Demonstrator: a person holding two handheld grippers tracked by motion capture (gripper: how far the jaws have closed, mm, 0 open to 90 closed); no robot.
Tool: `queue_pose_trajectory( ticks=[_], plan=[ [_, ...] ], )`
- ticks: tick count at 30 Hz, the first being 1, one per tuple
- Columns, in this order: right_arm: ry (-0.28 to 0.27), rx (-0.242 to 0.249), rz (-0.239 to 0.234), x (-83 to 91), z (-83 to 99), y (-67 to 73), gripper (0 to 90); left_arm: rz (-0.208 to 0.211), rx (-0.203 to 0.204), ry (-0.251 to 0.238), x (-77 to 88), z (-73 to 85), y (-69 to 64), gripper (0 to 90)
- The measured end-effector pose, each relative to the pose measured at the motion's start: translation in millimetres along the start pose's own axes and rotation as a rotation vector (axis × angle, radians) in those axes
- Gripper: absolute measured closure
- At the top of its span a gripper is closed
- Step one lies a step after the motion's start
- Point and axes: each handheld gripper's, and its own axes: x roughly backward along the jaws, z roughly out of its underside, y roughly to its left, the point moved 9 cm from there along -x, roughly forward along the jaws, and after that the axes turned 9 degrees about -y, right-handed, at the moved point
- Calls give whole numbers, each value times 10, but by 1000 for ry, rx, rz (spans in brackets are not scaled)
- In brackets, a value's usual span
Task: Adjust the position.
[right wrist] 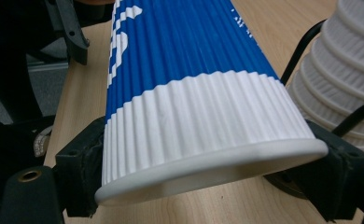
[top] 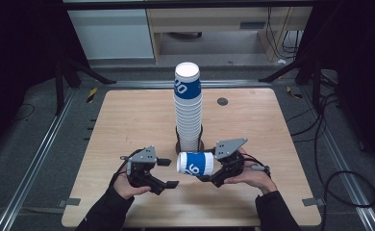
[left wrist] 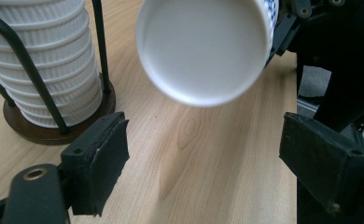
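Surface (top: 128, 120) first: a pale wooden tabletop, and near its middle stands the landmark, a tall stack of ribbed paper cups (top: 188, 108) held in a wire rack (top: 179, 139) on a dark round base. Everything else sits on the person's side of that stack.

Just in front of the stack's foot, a single blue-and-white ribbed paper cup (top: 195, 163) lies on its side in the air, pinched at its wide rim end by the right gripper (top: 209, 174); its closed bottom points away toward the other hand. Left of the stack's foot and a little nearer the person, the left gripper (top: 168, 173) has its fingers spread wide with nothing between them, clear of the cup.

My reading is that one cup is off the stack and now rests with the right hand alone, the left having let go. Next, I'd guess, the cup either goes down somewhere on the surface or gets turned upright; that calls for a steady wrist, since the thin rim could buckle under the fingers.

From above you get the layout and the stack's height. Right gripper view brings out the fingers (right wrist: 77, 163) pressing either side of the rolled rim (right wrist: 208, 170). Left gripper view looks straight at the cup's white round bottom (left wrist: 203, 46), with both open fingers (left wrist: 101, 158) well short of it.
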Motion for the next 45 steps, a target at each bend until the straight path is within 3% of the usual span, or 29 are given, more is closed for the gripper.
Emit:
queue_pose_trajectory(
  ticks=[10, 24, 45],
  plan=[
    [94, 48, -34, -176, 106, 102, 153, 15, -12, 32, -54, 36, -41, 155],
    [166, 93, -64, -325, 186, 201, 154, 24, -20, 82, -128, 115, -59, 177],
    [172, 105, -96, -403, 176, 274, 154, 44, -32, 117, -169, 180, -79, 232]
  ],
)
